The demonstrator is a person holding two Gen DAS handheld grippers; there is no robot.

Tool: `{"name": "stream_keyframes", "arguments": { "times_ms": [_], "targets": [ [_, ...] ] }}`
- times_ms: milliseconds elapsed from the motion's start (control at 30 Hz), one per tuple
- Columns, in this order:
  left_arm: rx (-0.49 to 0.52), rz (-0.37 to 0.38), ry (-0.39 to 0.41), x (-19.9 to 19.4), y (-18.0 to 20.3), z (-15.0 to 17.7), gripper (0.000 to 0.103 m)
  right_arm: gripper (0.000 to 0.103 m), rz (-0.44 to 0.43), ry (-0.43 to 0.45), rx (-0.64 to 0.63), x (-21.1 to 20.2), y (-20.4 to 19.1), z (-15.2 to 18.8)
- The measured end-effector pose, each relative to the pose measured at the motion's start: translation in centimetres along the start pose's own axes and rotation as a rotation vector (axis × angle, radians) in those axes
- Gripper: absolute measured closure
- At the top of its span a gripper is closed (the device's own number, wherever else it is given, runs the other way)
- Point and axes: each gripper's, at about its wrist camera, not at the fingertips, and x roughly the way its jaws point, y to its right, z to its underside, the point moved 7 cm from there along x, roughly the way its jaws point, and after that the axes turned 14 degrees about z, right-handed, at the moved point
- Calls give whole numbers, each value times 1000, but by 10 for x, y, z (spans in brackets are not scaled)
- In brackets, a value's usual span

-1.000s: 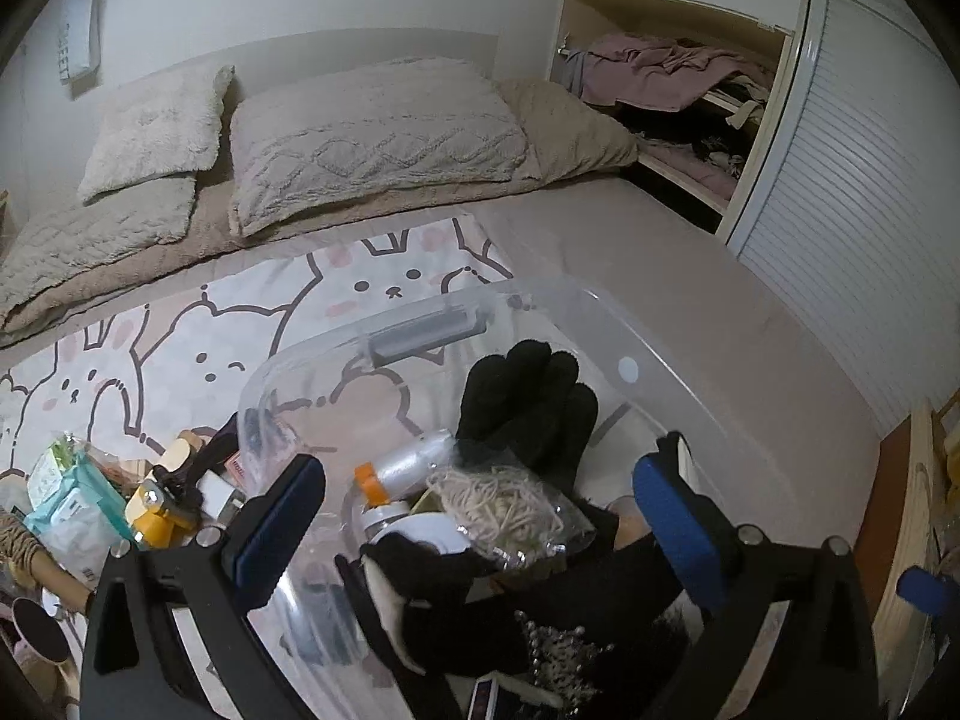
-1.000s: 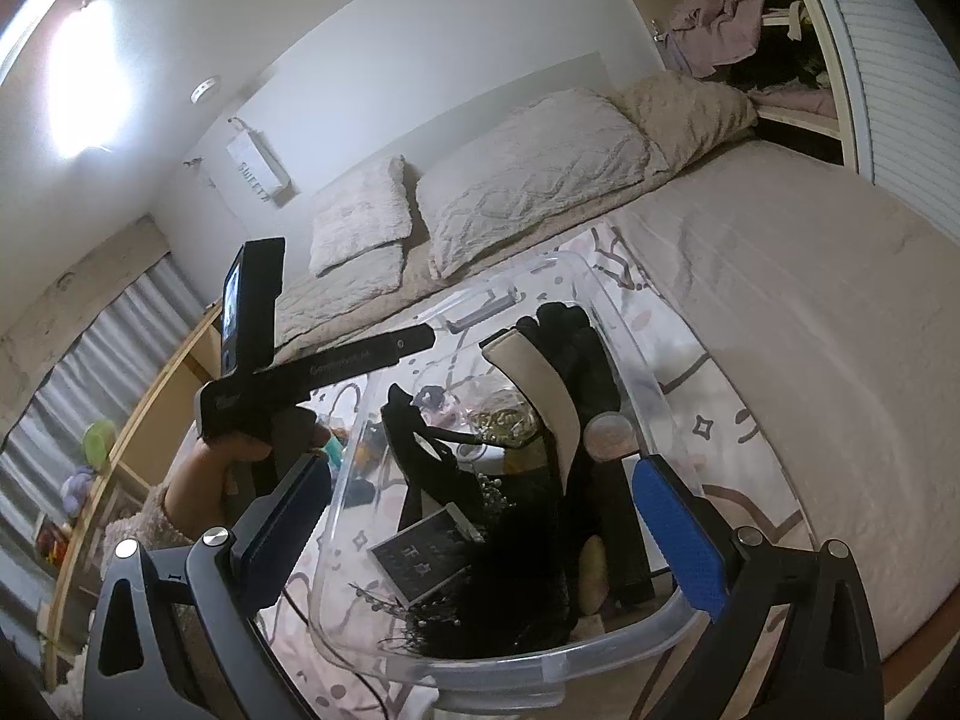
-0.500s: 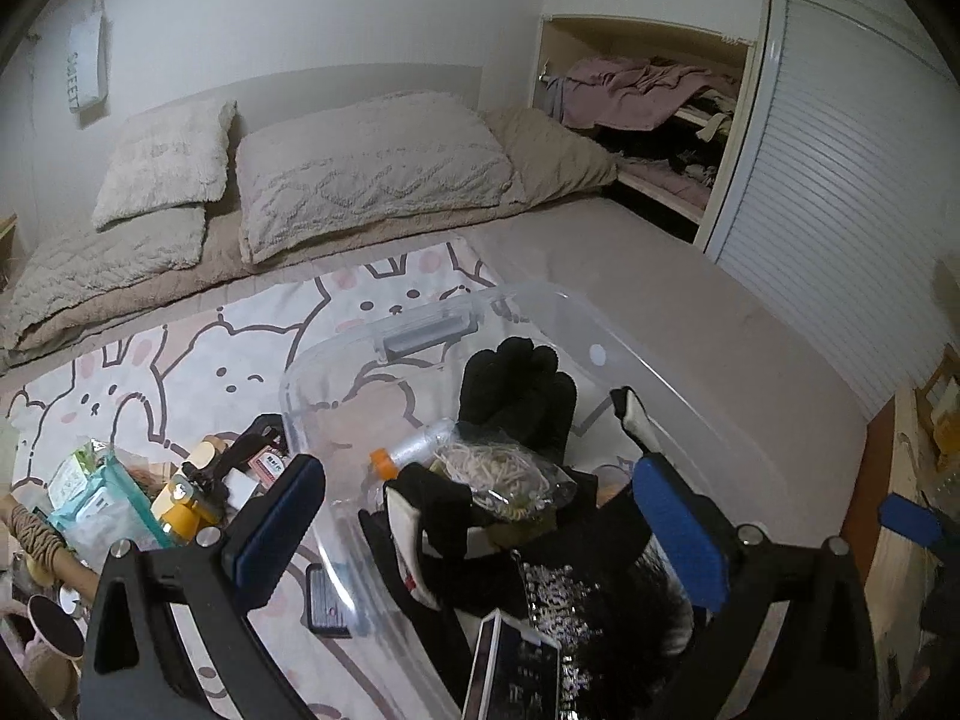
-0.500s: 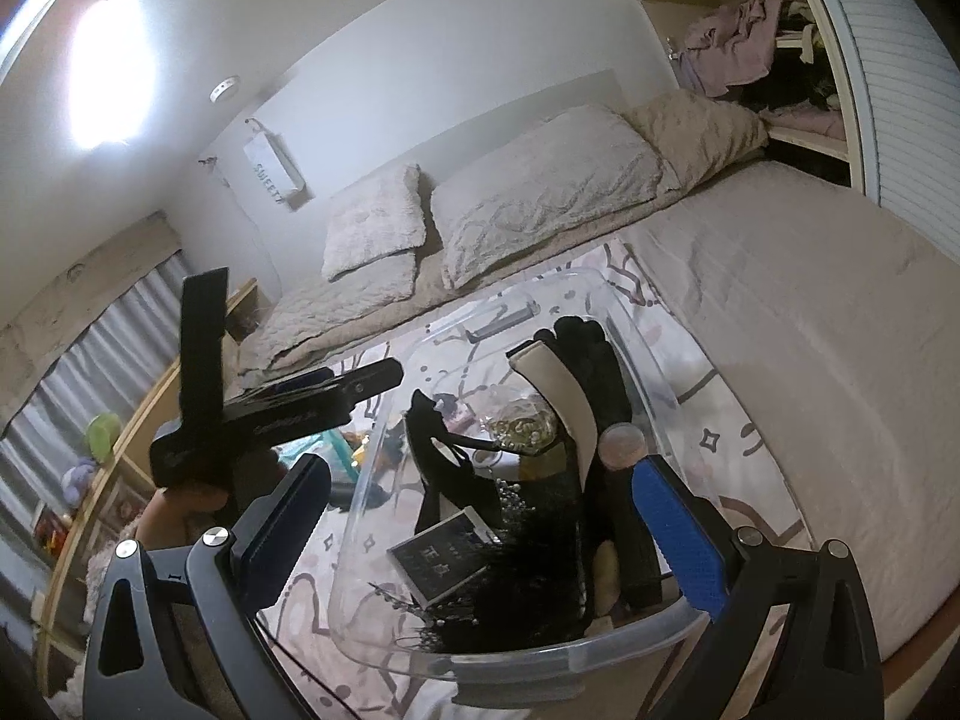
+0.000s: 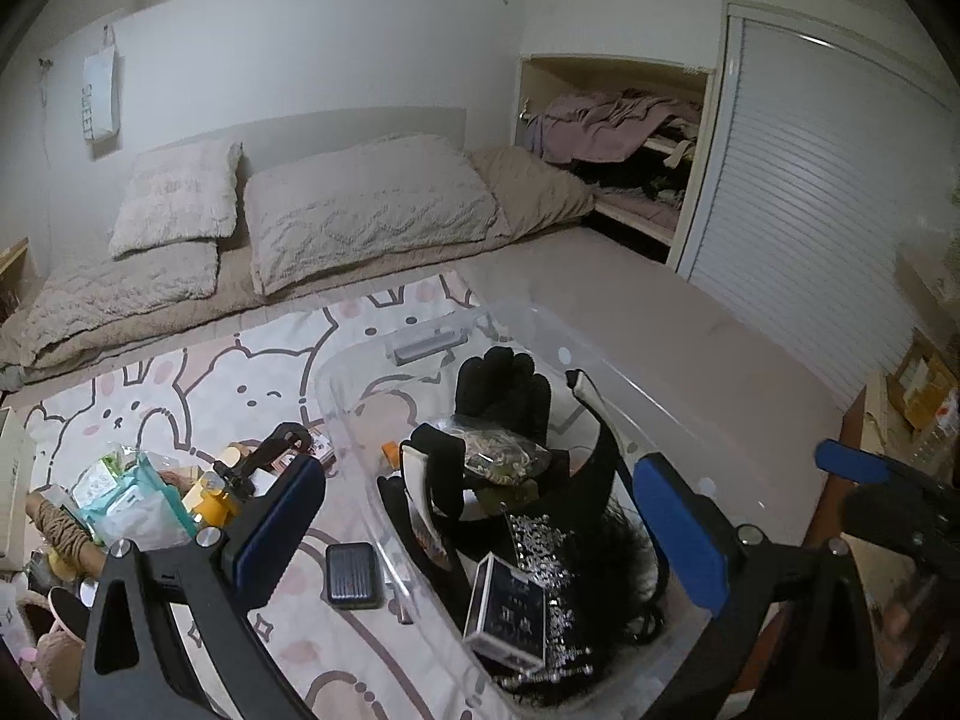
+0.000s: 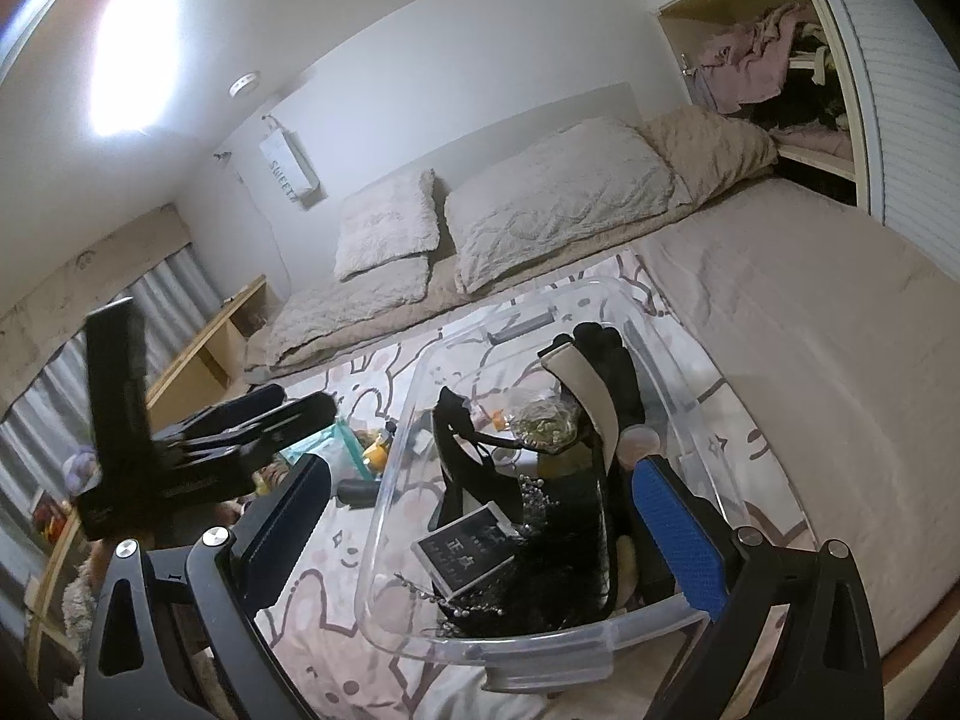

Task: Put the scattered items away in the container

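Bedding with a bunny-print blanket [image 5: 180,384] carries your clear container [image 5: 606,369], already holding a black glove [image 5: 504,387], a bagged tangle of bands [image 5: 501,459], a boxed card [image 5: 507,615] and sequinned black fabric. You seem between placements: both the left gripper [image 5: 477,531] and right gripper [image 6: 480,531] hover spread and empty above it. Left of the container, a dark case [image 5: 353,575] and a pile of packets [image 5: 129,495] wait; reach there next.

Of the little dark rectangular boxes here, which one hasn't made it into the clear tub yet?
The small dark ribbed case lies on the bunny-print blanket outside the clear plastic tub; the black lettered box sits inside.
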Motion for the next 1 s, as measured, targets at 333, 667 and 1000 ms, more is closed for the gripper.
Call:
{"name": "stream_keyframes", "arguments": {
  "times_ms": [333, 667, 1000],
  "targets": [
    [38, -51, 71, -54, 4, 4, 0, 2, 21, 49, -53, -23, -26, 3],
    [34, -42, 115, -97, -2, 27, 0, 0, 85, 157, -100, -61, -43, 12],
    [52, -108, 143, -134, -13, 54, 0, 0, 112, 167, -110, -70, -50, 46]
  ]
}}
